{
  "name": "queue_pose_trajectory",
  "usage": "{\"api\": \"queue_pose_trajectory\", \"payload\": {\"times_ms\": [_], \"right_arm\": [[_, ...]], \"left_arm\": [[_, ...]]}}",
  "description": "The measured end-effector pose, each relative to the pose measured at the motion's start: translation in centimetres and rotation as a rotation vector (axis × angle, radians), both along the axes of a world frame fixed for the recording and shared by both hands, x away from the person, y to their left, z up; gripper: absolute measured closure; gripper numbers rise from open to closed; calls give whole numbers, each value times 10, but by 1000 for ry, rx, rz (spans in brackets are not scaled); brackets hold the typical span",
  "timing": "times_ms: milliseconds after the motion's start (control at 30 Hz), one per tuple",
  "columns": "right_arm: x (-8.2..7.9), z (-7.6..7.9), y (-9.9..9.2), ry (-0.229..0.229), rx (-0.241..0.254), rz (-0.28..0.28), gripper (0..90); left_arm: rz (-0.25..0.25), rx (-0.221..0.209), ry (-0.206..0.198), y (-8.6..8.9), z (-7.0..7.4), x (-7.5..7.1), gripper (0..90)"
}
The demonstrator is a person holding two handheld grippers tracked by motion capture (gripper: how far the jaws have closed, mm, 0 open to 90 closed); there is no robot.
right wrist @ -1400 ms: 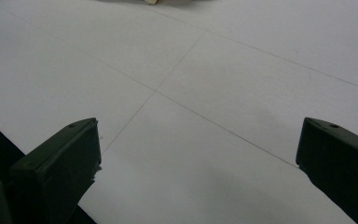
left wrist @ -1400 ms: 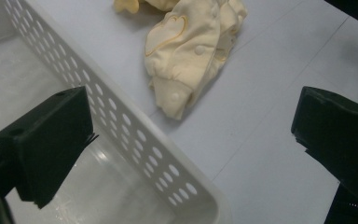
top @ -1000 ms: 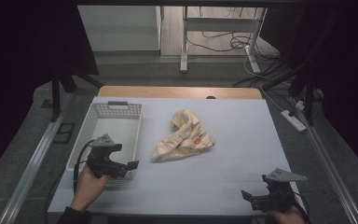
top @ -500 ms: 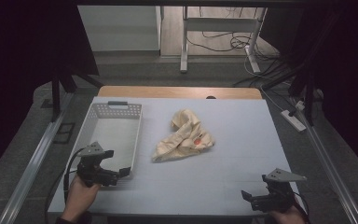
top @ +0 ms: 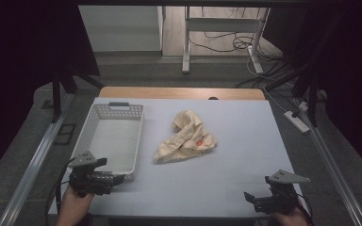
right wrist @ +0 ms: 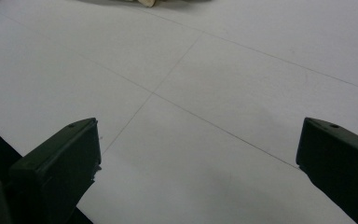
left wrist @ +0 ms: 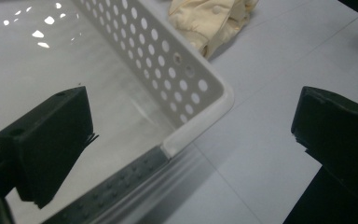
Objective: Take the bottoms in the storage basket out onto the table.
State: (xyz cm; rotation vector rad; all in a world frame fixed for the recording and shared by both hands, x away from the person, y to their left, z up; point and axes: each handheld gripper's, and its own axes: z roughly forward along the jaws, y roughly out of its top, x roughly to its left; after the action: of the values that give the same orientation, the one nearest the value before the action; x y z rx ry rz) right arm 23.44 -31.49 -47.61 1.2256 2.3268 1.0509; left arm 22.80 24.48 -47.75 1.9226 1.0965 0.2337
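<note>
An empty white perforated basket (top: 108, 139) stands at the table's left. Beside it, mid-table, lies a crumpled cream cloth (top: 186, 139) with a small red mark. My left gripper (top: 119, 179) is open at the basket's near right corner, low over the table. In the left gripper view the basket's corner (left wrist: 200, 88) sits between the wide-apart jaws of the left gripper (left wrist: 196, 135), and the cloth (left wrist: 209, 18) lies beyond. My right gripper (top: 249, 197) is open at the near right edge, holding nothing. In the right gripper view the right gripper (right wrist: 198, 154) spans bare table.
The pale table (top: 245, 141) has a wooden strip along its far edge. Metal rails run along both sides. A power strip (top: 298, 121) and cables lie on the floor to the right and beyond the table.
My left gripper has drawn back toward the person and slightly left, from beside the basket's right wall to its near corner. The right gripper has stayed put.
</note>
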Motion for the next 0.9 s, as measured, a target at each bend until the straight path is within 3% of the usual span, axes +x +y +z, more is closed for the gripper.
{"api": "queue_pose_trajectory", "payload": {"times_ms": [367, 700, 900], "right_arm": [[0, 0, 0, 1, 2, 0, 2], [0, 0, 0, 3, -1, -2, 2], [0, 0, 1, 2, -7, -3, 2]], "left_arm": [[38, 22, 6, 7, -7, -16, 0], [83, 64, -35, 9, -5, -28, 0], [103, 67, -47, 11, -7, -36, 0]]}}
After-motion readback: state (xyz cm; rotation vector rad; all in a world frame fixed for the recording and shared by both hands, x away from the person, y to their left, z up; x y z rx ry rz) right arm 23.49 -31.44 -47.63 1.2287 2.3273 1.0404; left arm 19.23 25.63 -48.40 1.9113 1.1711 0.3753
